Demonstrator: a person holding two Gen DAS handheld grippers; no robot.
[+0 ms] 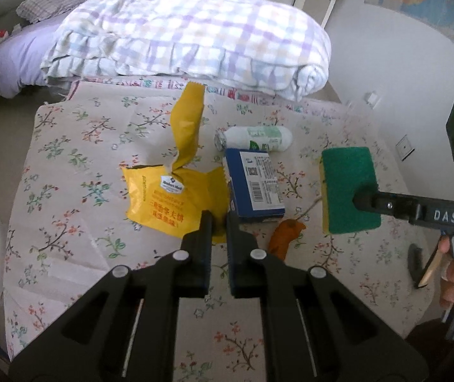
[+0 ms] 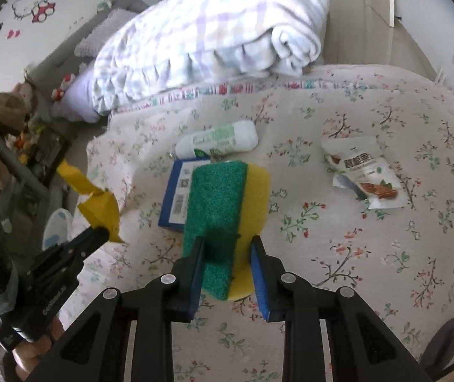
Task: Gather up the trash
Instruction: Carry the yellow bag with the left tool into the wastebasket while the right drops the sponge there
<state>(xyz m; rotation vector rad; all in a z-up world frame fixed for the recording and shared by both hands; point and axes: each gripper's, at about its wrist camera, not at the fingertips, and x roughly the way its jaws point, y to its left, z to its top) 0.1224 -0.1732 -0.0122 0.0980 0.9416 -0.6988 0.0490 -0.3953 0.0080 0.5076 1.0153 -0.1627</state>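
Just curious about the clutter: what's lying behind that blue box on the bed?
Right behind the blue box lies a white bottle with a green label on its side, then a folded checked quilt. Whether box and bottle touch is unclear.

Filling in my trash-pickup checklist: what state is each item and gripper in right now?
Left gripper: shut on yellow wrapper, lifted.
Right gripper: shut on sponge, held above bed.
Blue box: flat on bedspread.
White bottle: on its side.
Snack packet: torn open, lying flat.

a torn yellow snack wrapper (image 1: 176,197) and a green-and-yellow sponge (image 2: 223,219) are hanging lifted above the bed's middle.
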